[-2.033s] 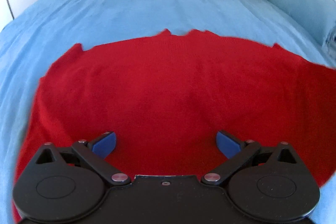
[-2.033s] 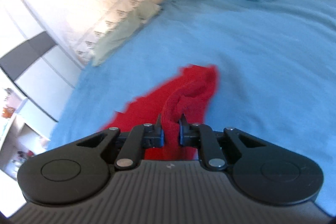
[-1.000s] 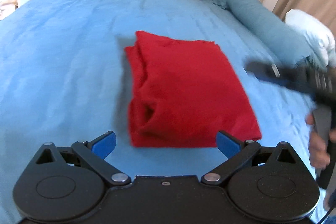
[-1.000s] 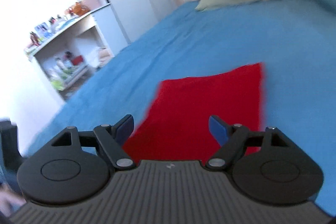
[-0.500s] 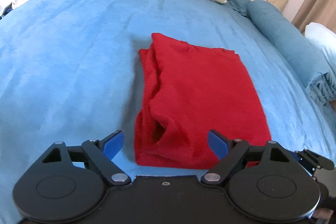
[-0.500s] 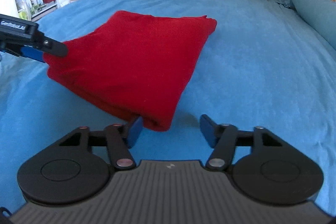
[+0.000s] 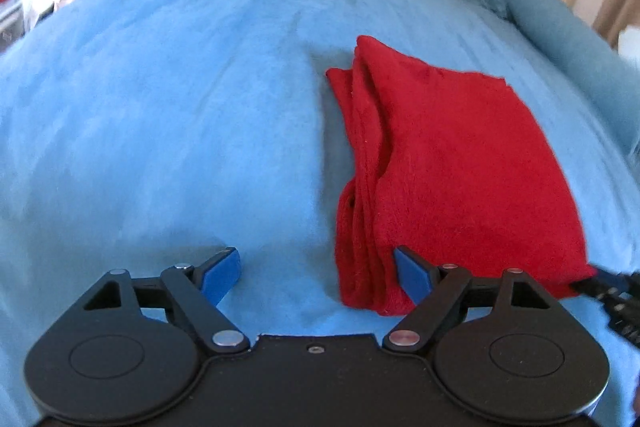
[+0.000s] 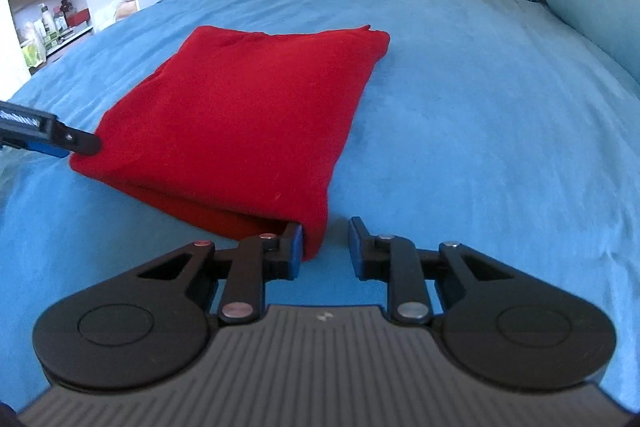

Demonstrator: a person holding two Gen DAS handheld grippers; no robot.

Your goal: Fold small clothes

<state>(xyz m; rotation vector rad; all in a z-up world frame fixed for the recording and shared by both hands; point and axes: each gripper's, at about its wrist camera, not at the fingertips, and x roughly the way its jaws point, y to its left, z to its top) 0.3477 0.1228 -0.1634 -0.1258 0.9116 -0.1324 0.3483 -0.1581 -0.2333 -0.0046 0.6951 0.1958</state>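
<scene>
— Where does the red garment point(image 8: 248, 115) lie?
— Folded on the blue bed point(image 8: 480, 147), its near corner between the right tongs point(image 8: 325, 245), whose jaws have just been closing; the left pad touches the cloth, the right pad stands clear.
— And the left tongs point(image 8: 76, 143)?
— At the garment's left corner, touching its edge.

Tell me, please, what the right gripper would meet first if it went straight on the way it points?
Probably the near corner of the folded red garment, already between the right gripper fingers; otherwise the blue bedcover beneath.
</scene>
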